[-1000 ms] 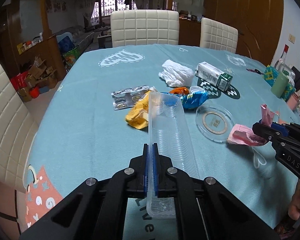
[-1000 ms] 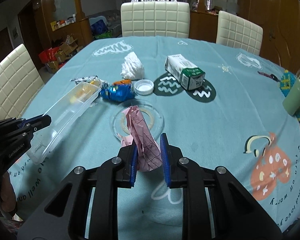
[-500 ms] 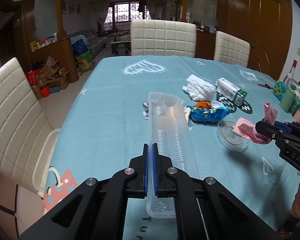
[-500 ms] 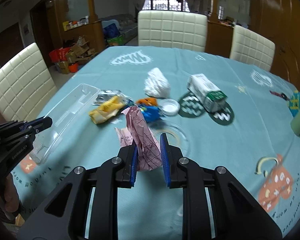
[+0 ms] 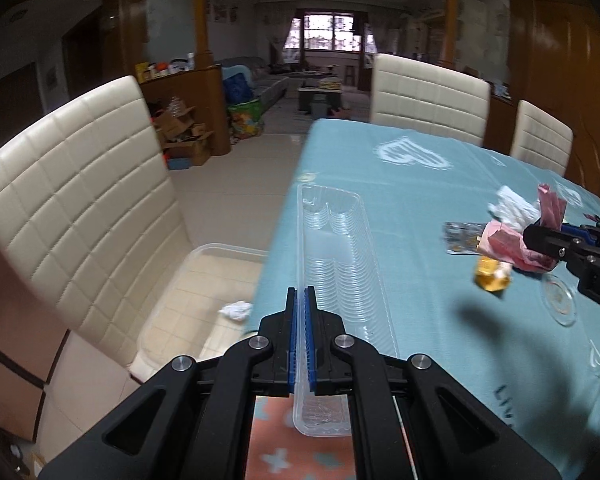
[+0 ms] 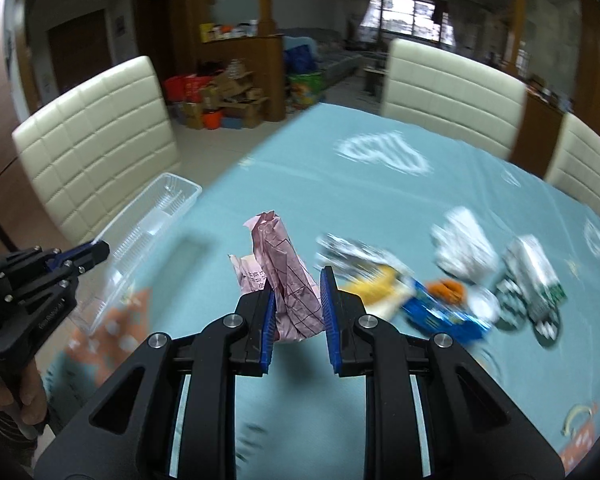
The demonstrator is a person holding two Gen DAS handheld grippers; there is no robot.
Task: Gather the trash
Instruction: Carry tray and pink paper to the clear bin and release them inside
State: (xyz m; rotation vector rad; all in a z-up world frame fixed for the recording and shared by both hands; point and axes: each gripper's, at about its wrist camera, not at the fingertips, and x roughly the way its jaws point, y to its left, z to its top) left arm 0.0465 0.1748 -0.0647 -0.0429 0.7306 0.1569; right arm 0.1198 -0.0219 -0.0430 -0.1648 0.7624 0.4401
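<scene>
Three chairs [image 5: 76,196], one table [image 5: 400,184], one bin [image 5: 204,280].

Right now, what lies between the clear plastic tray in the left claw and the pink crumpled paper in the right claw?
Nothing: only bare teal tablecloth shows between the clear plastic tray and pink crumpled paper, seen in the left wrist view.

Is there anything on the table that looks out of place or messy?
Yes. Litter lies scattered on the teal tablecloth: a yellow wrapper, a blue packet, crumpled white paper and a small carton tipped on its side. These are blurred. A clear bin on the chair holds one white scrap.
</scene>
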